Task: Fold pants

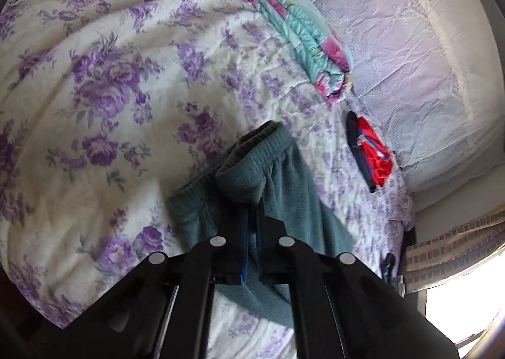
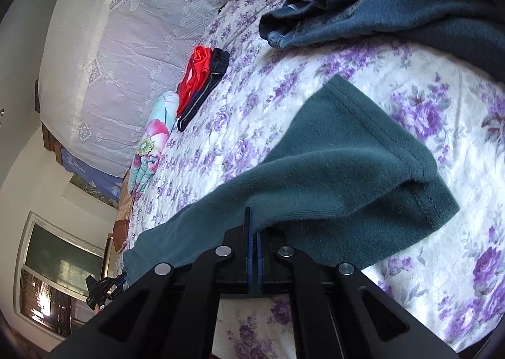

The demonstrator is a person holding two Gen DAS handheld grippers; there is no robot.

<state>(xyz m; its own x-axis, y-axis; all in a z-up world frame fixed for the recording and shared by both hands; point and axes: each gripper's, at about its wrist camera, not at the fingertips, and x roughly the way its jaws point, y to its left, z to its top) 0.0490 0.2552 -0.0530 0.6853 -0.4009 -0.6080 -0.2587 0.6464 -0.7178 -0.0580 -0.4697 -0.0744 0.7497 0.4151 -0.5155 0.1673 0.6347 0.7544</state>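
Observation:
Teal fleece pants [image 1: 277,182] lie on a purple-flowered bedspread [image 1: 104,81]. In the left wrist view my left gripper [image 1: 252,204] is shut on the pants just below the ribbed waistband [image 1: 252,144], which bunches up ahead of the fingers. In the right wrist view my right gripper [image 2: 252,226] is shut on the leg end of the pants [image 2: 331,169]; the hemmed cuff [image 2: 423,188] folds over to the right of the fingers. The left gripper also shows far off in the right wrist view [image 2: 105,288].
A folded red and navy garment [image 1: 372,154] and a rolled turquoise floral quilt [image 1: 303,31] lie by the white lace-covered pillows [image 1: 394,43]. In the right wrist view a heap of denim and dark clothes [image 2: 363,8] lies at the top right. A window [image 2: 53,270] shows at the lower left.

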